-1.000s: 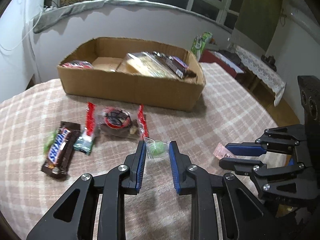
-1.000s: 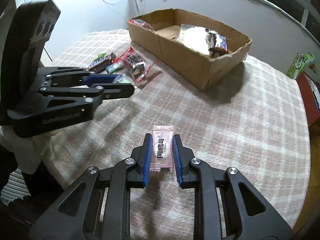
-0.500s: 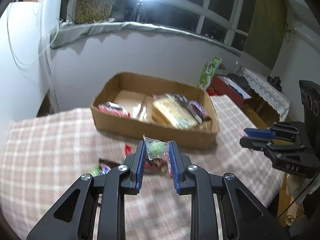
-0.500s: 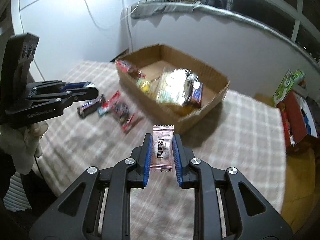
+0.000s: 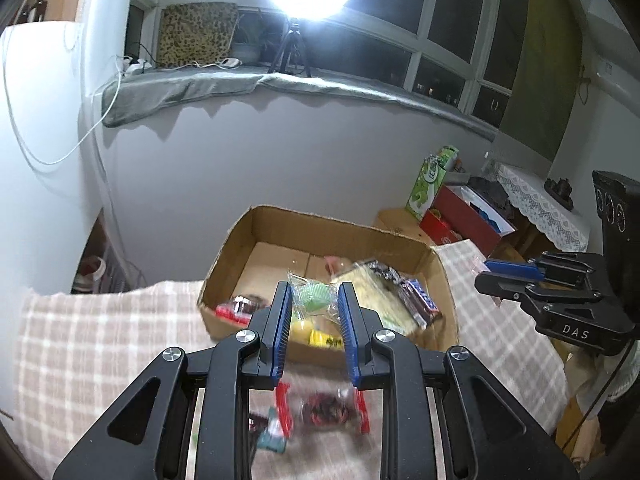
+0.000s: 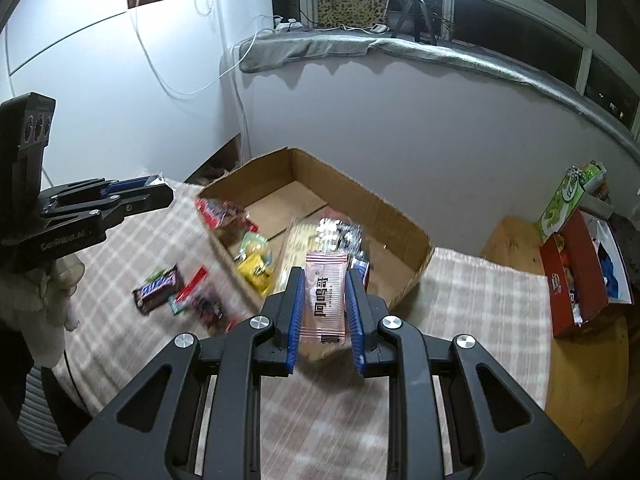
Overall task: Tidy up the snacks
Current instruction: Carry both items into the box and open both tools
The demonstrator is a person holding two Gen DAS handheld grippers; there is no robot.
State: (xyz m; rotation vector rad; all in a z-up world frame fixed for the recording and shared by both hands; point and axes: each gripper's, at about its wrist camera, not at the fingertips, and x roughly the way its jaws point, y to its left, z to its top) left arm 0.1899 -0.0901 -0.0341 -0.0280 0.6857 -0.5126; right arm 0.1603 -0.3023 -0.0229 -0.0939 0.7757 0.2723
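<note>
Left gripper [image 5: 314, 302]: the blue finger pads are drawn close and pinch a small clear wrapper holding a green candy [image 5: 313, 295]. The candy sits between the pad tips at the centre of the left wrist frame, in front of the cardboard box [image 5: 236, 248].

Right gripper [image 6: 325, 300]: the pads are drawn in to their narrowest setting and clamp a pink sachet [image 6: 325, 295] with dark printed characters. The sachet stands upright between the pads, at centre frame in the right wrist view, its top edge projecting above the fingertips.

The box occupies the middle of both frames and rests on the checked tablecloth [image 6: 480, 300]. It contains several packets, including a yellow one [image 6: 252, 270].

Loose snacks lie on the cloth: a brown chocolate bar [image 6: 158, 290] and a red-edged packet [image 6: 204, 300], at lower left in the right wrist view.
</note>
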